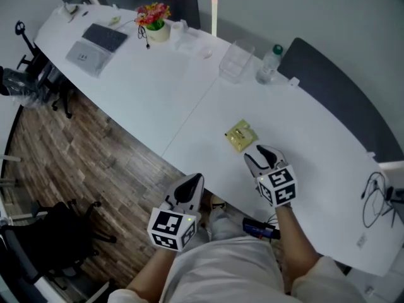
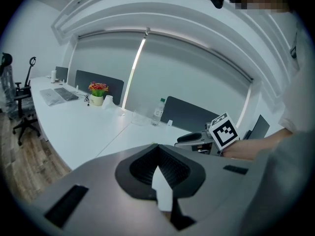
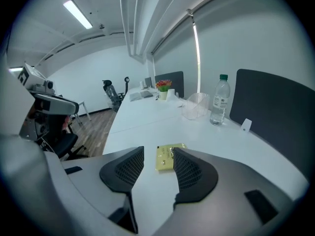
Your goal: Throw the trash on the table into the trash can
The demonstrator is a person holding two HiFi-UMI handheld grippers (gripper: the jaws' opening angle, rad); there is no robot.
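White table (image 1: 158, 93) — yellow wrapper (image 1: 241, 135), bottle (image 1: 269, 65), clear box (image 1: 236, 60), laptop (image 1: 98, 46), flowerpot (image 1: 156, 25)

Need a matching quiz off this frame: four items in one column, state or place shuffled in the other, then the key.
Column 1
1. yellow wrapper
2. water bottle
3. left tongs
4. right tongs

Column 2
A. open, gripping nothing
B. upright near the far edge of the table
C. shut, off the table's near edge
D. lying flat on the table, just ahead of the open jaws

Pairs: 1-D, 2-B, 3-C, 4-A
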